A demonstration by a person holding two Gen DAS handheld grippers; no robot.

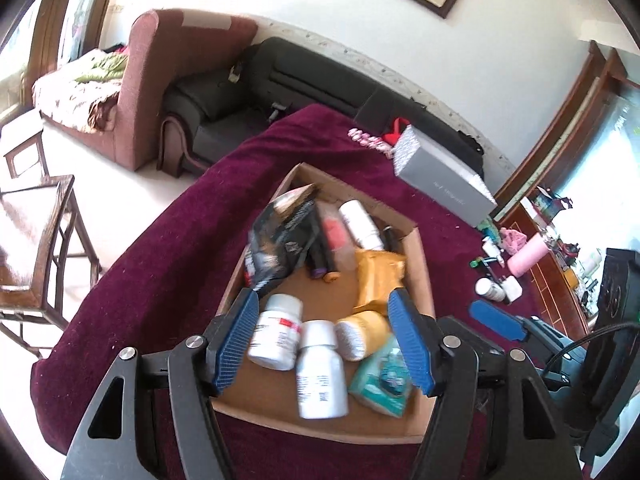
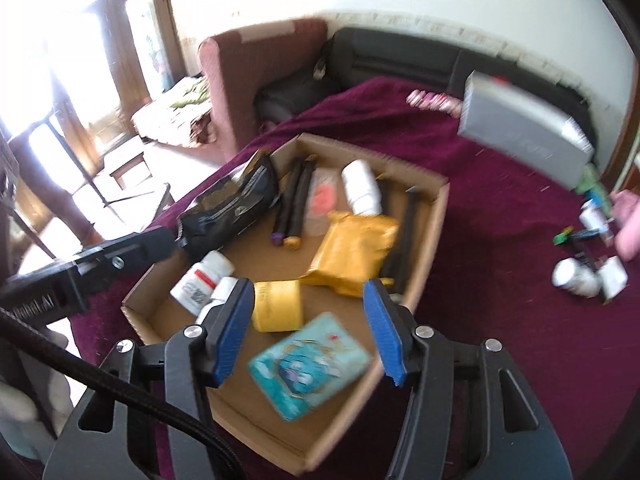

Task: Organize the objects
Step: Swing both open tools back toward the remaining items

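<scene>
A: Cardboard box (image 1: 420,248) sits on the maroon cloth (image 1: 168,248) covering the tabletop, open at the top. Contents?

B: Logged from both wrist views. Black foil pouch (image 1: 280,236) leans on the left wall. Two dark tubes (image 2: 294,204) lie side by side next to it, then a clear packet with a pink blob (image 2: 324,200), then a white bottle (image 2: 362,188) at the far end. Yellow packet (image 2: 354,248) in the middle. Near end: white bottle with red label (image 1: 276,332), a second white bottle (image 1: 320,372), a yellow jar (image 2: 276,306) on its side, a teal packet (image 2: 310,364).

A: Left gripper (image 1: 324,344)?

B: Blue pads apart, nothing between them touching either pad. It hangs above the two white bottles at the near end.

A: Right gripper (image 2: 310,324)?

B: Likewise apart and holding nothing, above the teal packet and yellow jar. Teal packet is blurred; it probably lies flat on the box floor, but I cannot confirm.

A: Outside the box?

B: Grey carton (image 1: 444,176) beyond the box's far right corner, a pink strip of small items (image 1: 368,140) behind it. Well apart to the right, a loose cluster: small white bottle (image 2: 576,278), white cube (image 2: 614,276), and some smaller bits too small to identify.
</scene>
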